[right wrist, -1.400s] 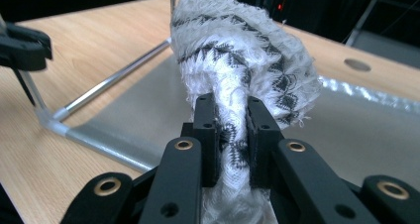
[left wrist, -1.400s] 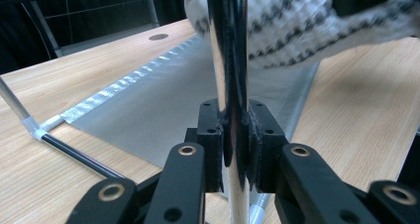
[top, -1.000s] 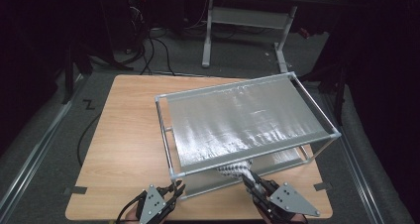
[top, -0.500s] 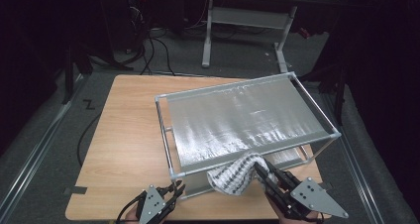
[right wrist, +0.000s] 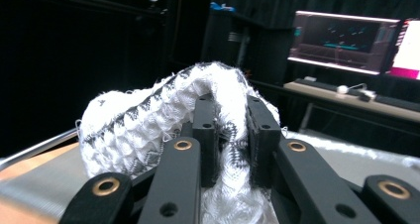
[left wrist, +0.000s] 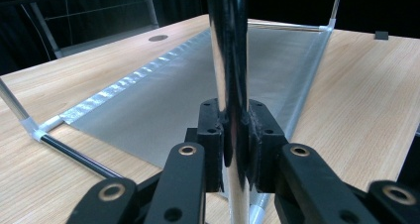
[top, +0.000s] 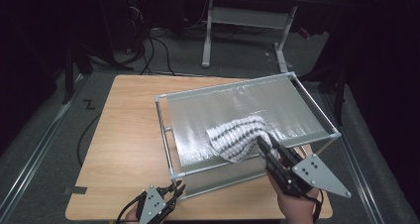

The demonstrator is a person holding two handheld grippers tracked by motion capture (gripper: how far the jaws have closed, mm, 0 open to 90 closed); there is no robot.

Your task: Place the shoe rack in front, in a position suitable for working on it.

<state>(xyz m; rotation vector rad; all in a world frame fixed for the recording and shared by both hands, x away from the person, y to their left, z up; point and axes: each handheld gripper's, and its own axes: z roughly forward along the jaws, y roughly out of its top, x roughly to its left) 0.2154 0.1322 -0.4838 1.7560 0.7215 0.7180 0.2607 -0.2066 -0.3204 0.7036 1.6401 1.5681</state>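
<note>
both clamped: left hand-held gripper (left wrist: 233, 149) on rack post (left wrist: 229, 60), right hand-held gripper (right wrist: 232, 140) pinching knitted cloth (right wrist: 148, 125).

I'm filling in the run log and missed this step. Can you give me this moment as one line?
left hand-held gripper: shut on rack post | right hand-held gripper: shut on knit cloth | cloth: raised over rack's mesh top

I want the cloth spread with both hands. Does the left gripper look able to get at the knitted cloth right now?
Probably not: the left gripper is shut on the rack's corner post, while the knitted cloth hangs from the right gripper above the mesh.
</note>
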